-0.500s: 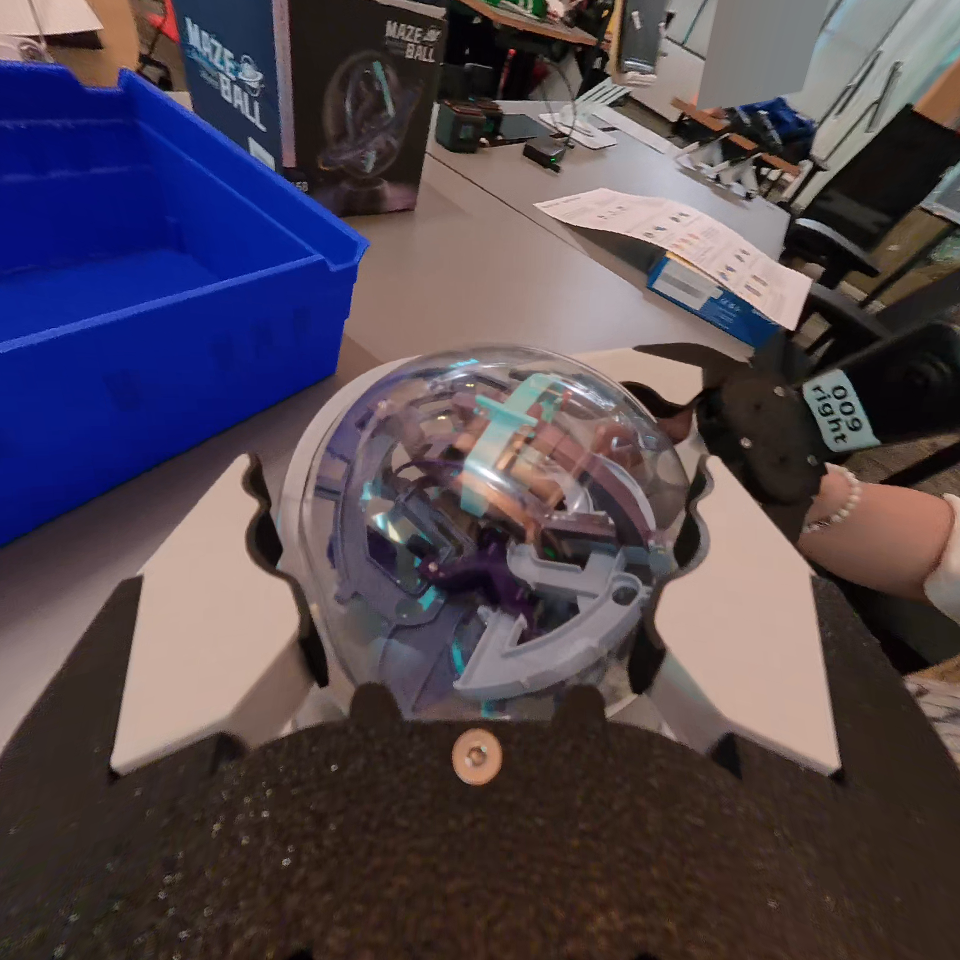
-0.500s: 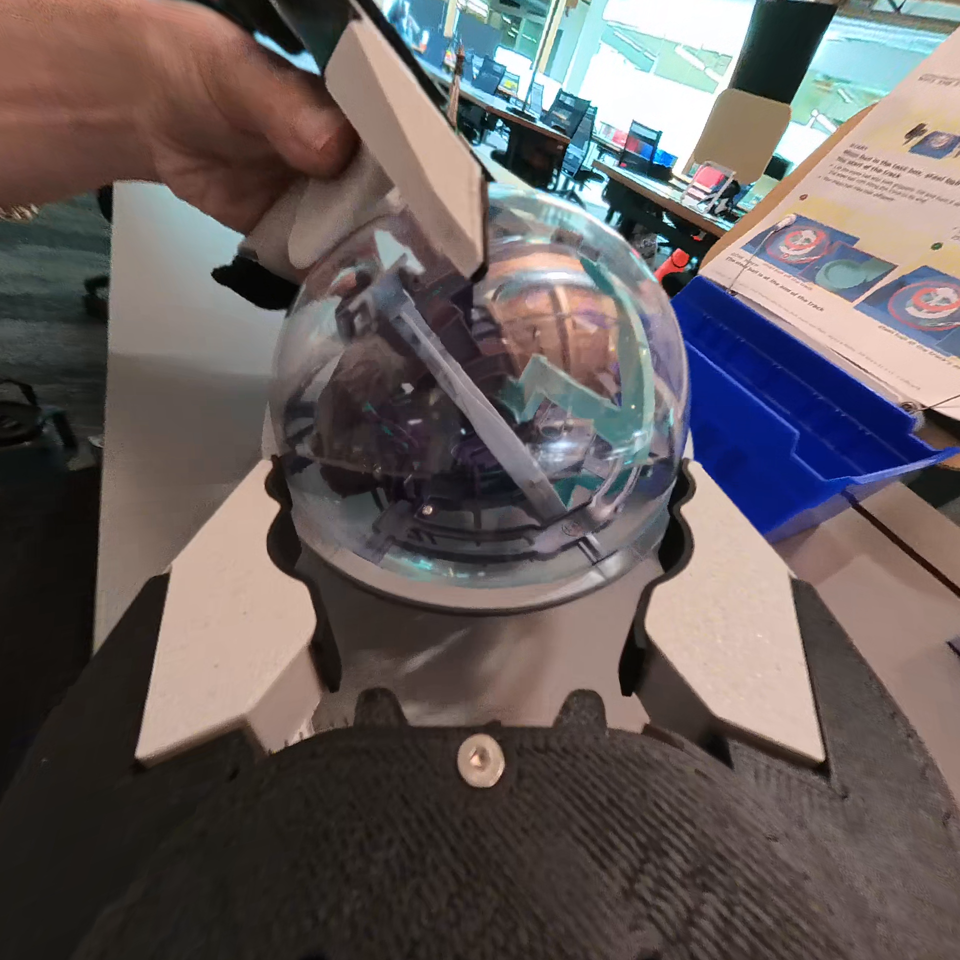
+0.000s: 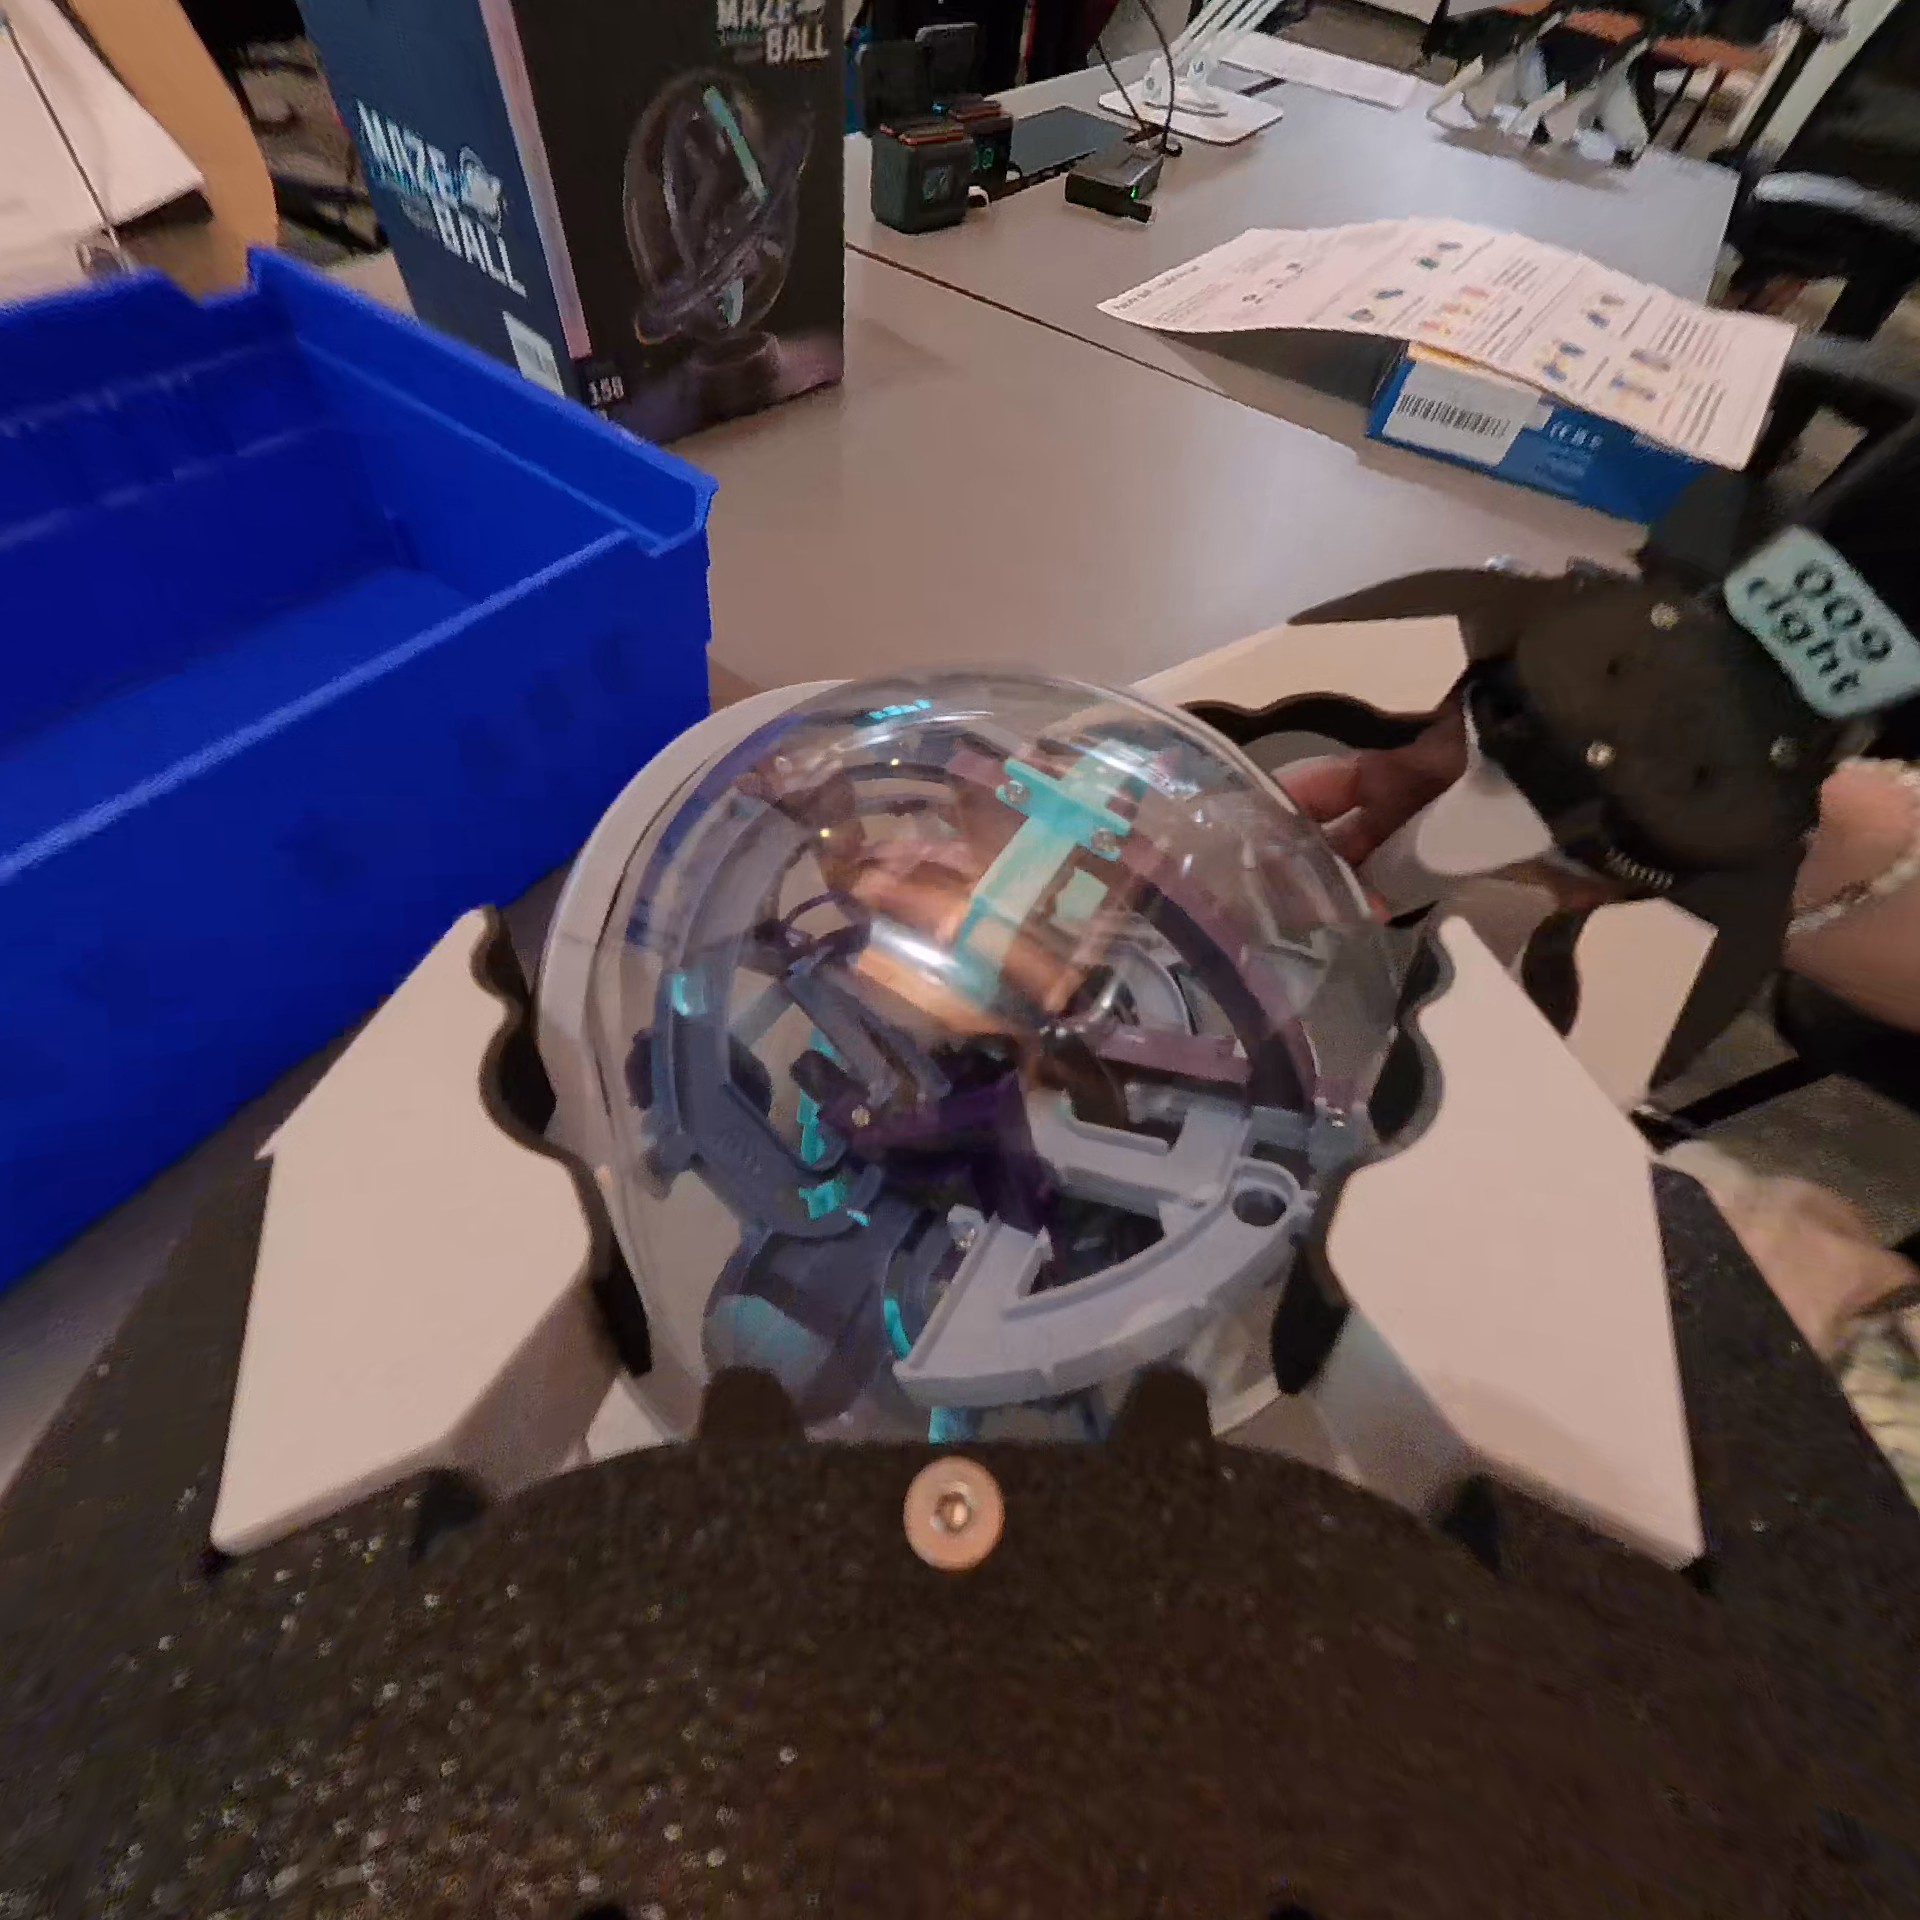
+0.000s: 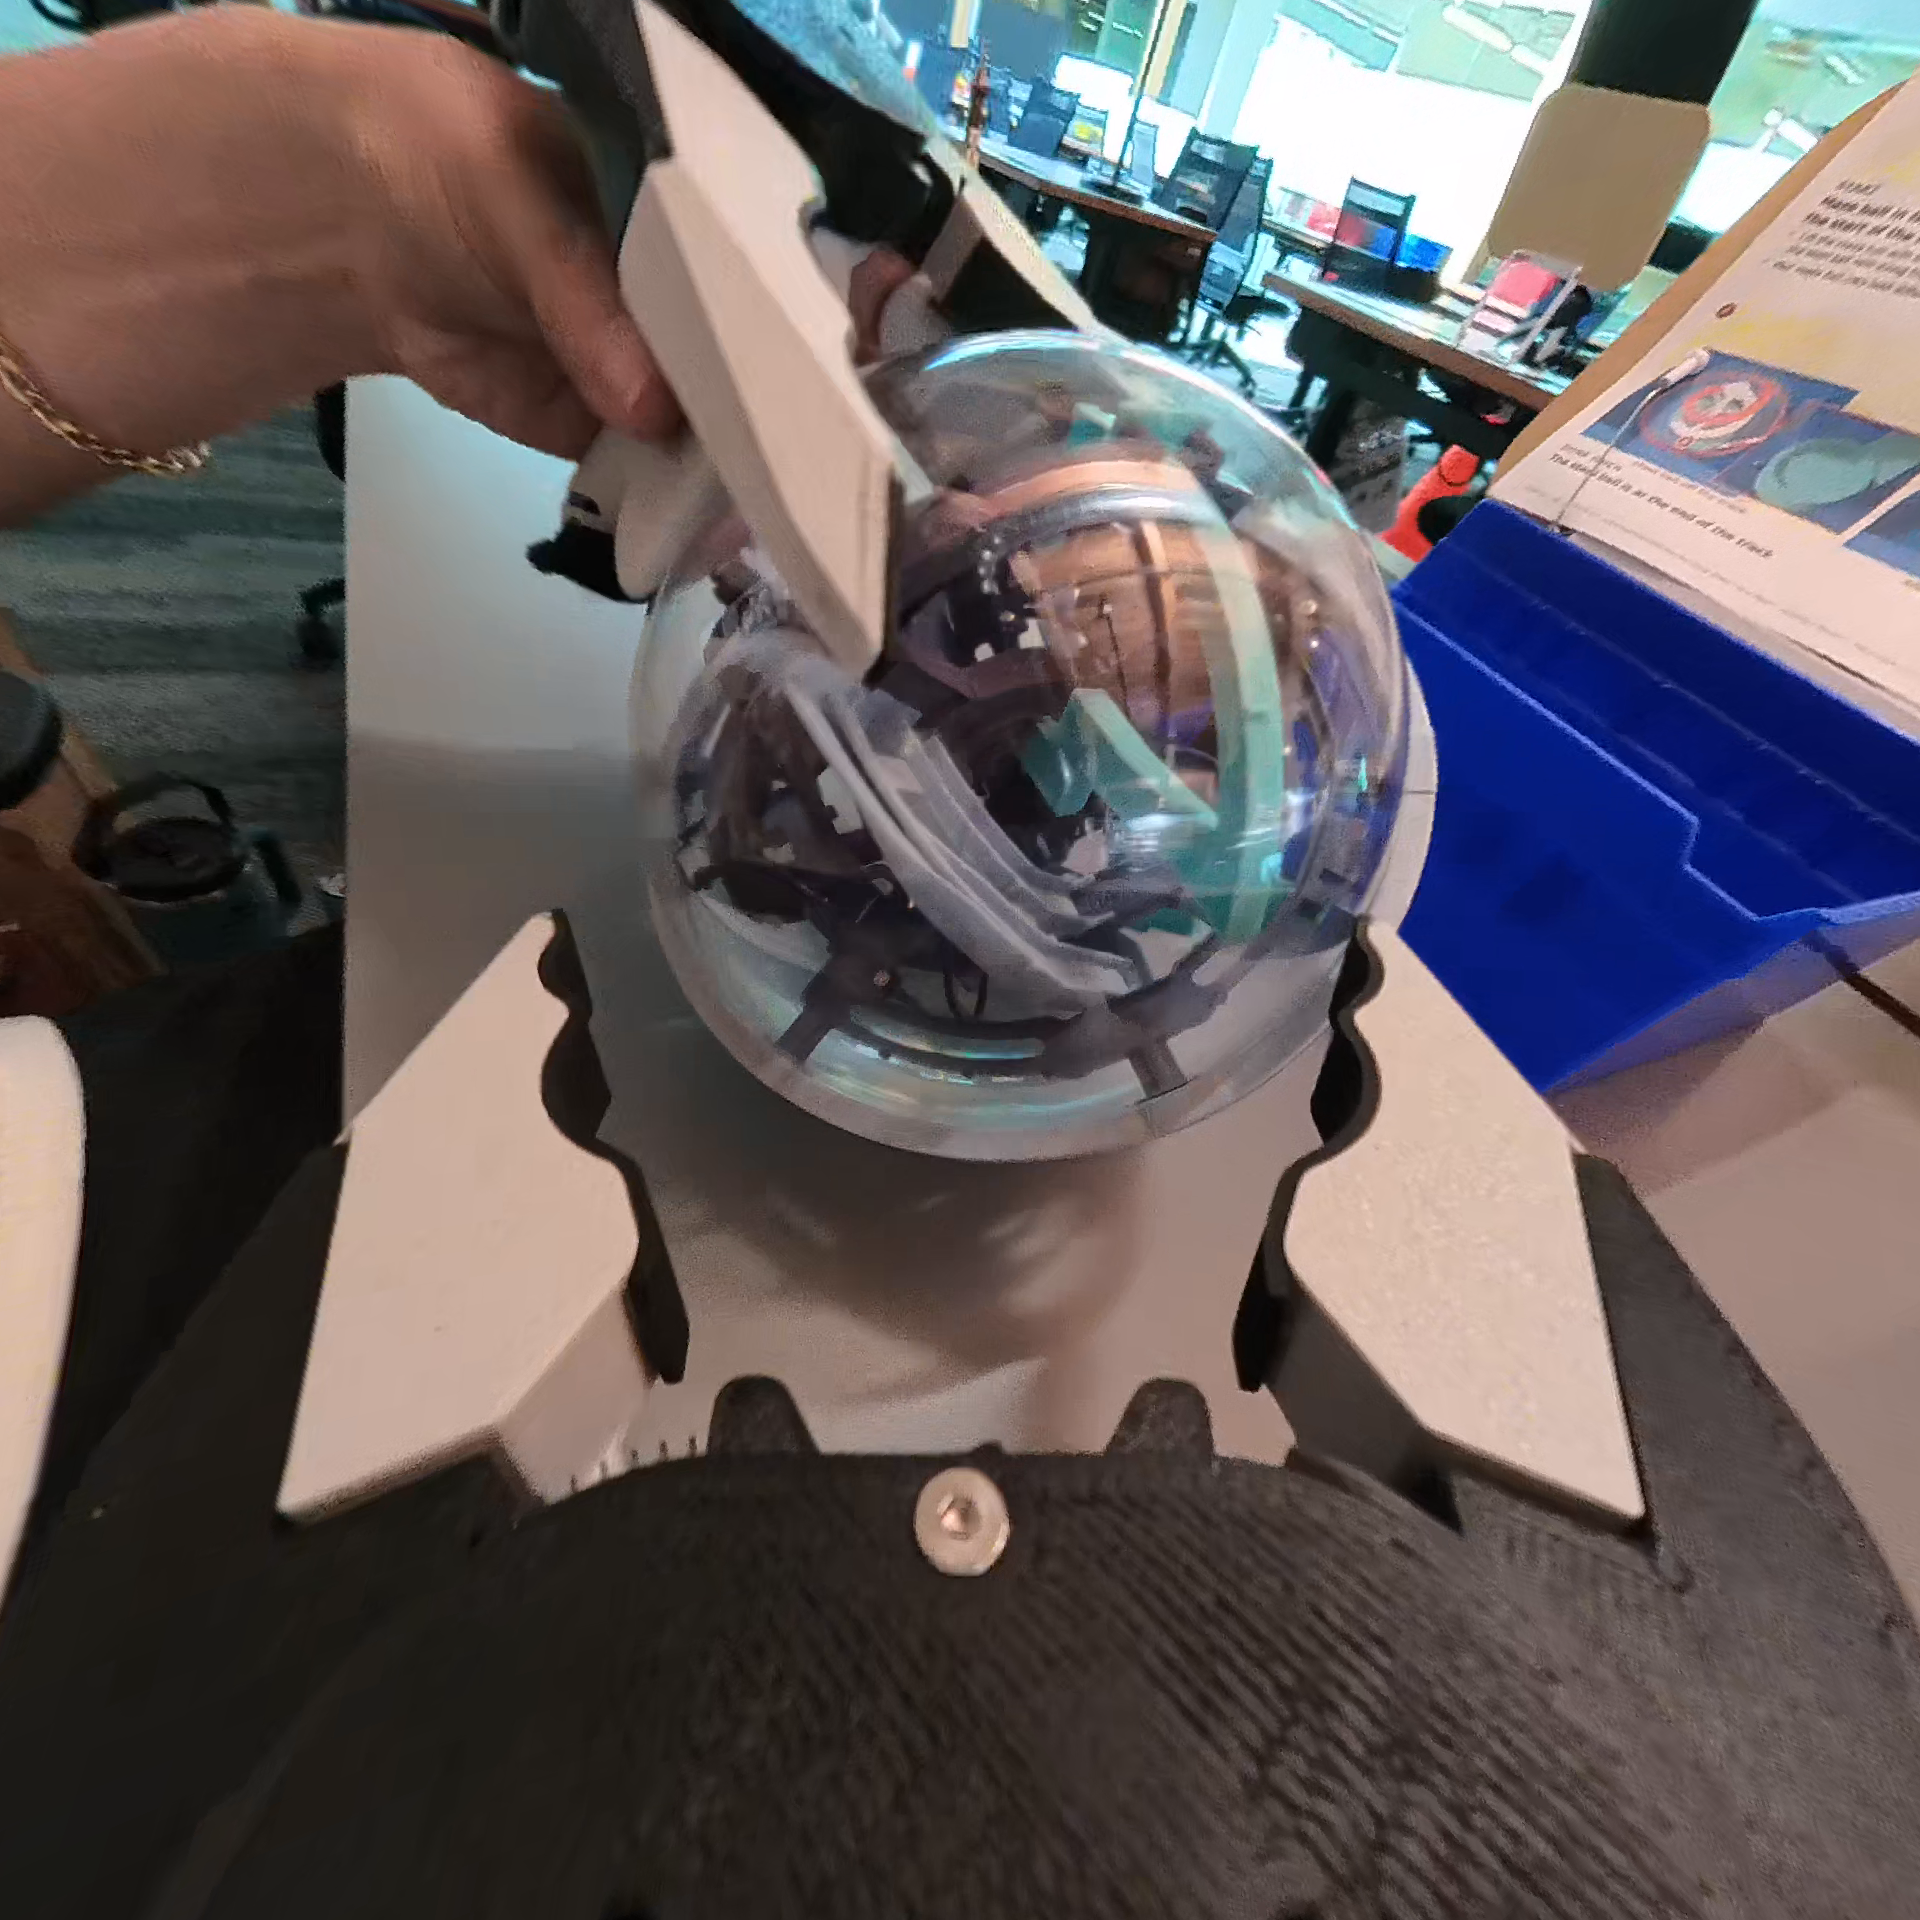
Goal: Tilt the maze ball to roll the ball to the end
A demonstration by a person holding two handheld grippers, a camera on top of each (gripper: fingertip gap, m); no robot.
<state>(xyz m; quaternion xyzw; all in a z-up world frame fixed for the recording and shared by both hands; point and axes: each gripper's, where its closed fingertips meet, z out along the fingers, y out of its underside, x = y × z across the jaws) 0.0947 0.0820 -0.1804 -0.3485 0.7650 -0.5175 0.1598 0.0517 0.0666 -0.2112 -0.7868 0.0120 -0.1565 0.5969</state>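
The maze ball [image 3: 966, 1049] is a clear sphere with grey, teal and purple tracks inside. My left gripper [image 3: 966, 925] is shut on it, with a white finger against each side. In the right wrist view the maze ball [image 4: 1029, 748] hangs tilted above the table. One left-gripper finger [image 4: 769, 416] lies over its top left, held by a hand [image 4: 312, 260]. My right gripper [image 4: 956, 930] stands wide open. The sphere's near part sits between its tips, with a gap at the left finger. Its black body [image 3: 1662, 727] shows at the right. I cannot pick out the small ball inside.
A blue bin [image 3: 364, 831] stands left of the sphere; it is on the right in the right wrist view [image 4: 1662, 831]. The maze ball's box [image 3: 623, 208] stands behind. A printed sheet [image 3: 1507, 312] lies on a blue carton [image 3: 1507, 447]. The table edge [image 4: 348, 727] drops off at left.
The sphere has been tilted and raised. It was deep between my right fingers and now sits out at their tips, off to the right. The left gripper still holds it.
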